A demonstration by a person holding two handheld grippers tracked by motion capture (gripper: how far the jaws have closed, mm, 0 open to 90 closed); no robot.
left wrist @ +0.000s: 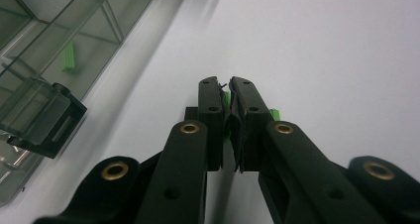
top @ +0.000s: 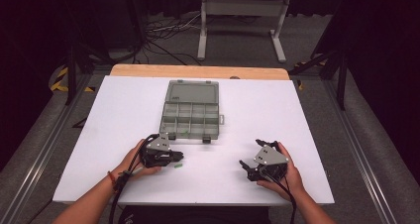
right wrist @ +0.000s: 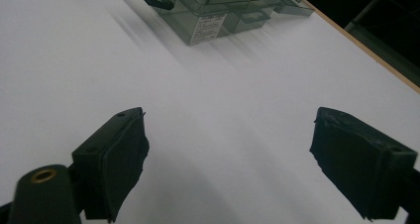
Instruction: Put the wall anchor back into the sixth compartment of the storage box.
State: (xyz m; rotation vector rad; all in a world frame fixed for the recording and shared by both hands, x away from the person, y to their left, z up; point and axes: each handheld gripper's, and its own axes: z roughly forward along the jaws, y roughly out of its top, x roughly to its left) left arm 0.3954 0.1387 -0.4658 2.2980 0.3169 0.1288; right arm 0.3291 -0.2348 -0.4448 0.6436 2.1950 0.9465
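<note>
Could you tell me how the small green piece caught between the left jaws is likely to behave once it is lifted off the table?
The green piece looks like moulded plastic, so probably stiff and very light. The left gripper pinches it with slivers showing either side, so it could twist or slip. It is tiny beside the open organizer box, so aiming for a compartment needs care.

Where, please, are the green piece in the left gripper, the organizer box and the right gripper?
green piece (left wrist: 226, 99), left gripper view, sliver between the pads.
organizer box (top: 166, 116), high view, left wall.
right gripper (right wrist: 229, 157), right gripper view, midway between its jaws.
</note>
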